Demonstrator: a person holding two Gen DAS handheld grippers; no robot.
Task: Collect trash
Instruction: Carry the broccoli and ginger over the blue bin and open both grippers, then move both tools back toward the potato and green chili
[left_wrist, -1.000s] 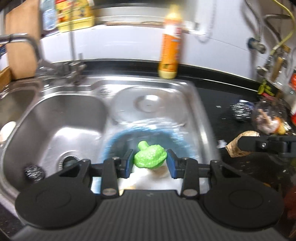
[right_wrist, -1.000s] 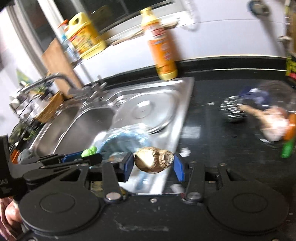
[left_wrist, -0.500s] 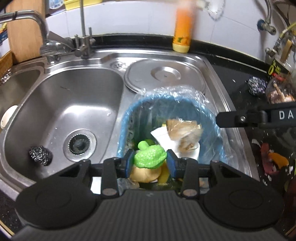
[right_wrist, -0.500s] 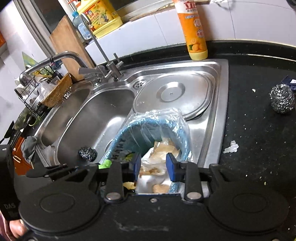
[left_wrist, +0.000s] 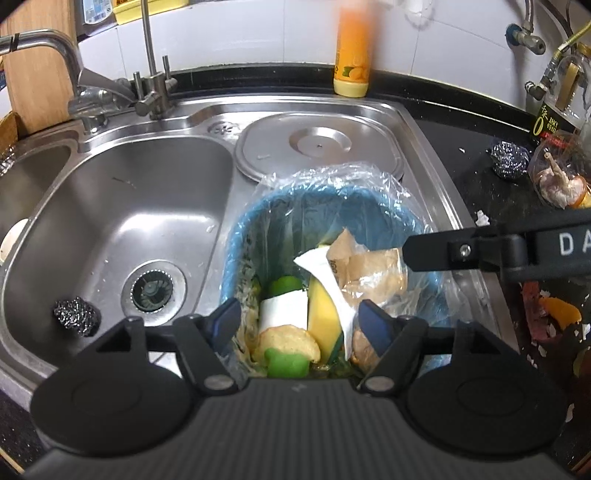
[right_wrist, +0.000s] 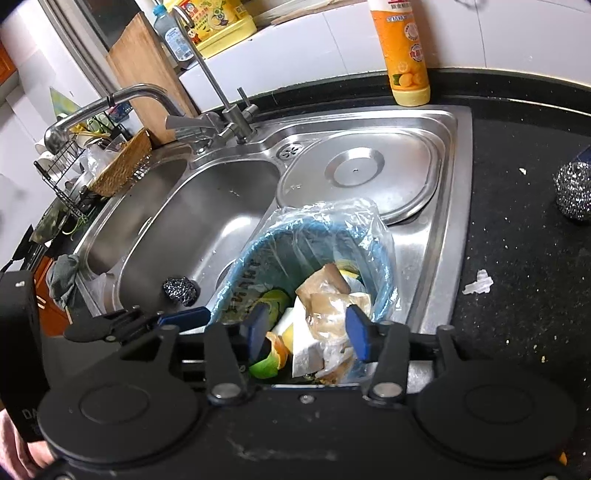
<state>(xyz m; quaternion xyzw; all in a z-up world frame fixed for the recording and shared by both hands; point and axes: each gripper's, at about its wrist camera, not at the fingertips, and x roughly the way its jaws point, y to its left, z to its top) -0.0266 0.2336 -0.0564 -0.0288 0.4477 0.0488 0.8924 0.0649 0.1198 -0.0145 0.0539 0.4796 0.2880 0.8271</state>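
A blue trash bin (left_wrist: 236, 236) lined with clear plastic stands on the sink's right side, also in the right wrist view (right_wrist: 240, 273). It holds paper, brown wrappers (left_wrist: 373, 266), yellow and green scraps. A green piece (left_wrist: 286, 362) lies in the bin just below my left gripper (left_wrist: 299, 321), which is open and empty over the bin. My right gripper (right_wrist: 308, 328) is open and empty over the bin too. A white scrap (right_wrist: 478, 282) lies on the black counter.
A steel sink basin (left_wrist: 122, 221) with a drain and a scouring ball (left_wrist: 77, 316) lies left. A round steel cover (left_wrist: 317, 140) sits behind the bin. An orange bottle (right_wrist: 406, 55) stands at the back. Another scouring ball (right_wrist: 574, 192) and food scraps (left_wrist: 561, 184) lie on the right counter.
My left gripper opened and the green piece dropped into the bin. My right gripper, which let go of its brown lump earlier, opened wider. Both stay over the bin.
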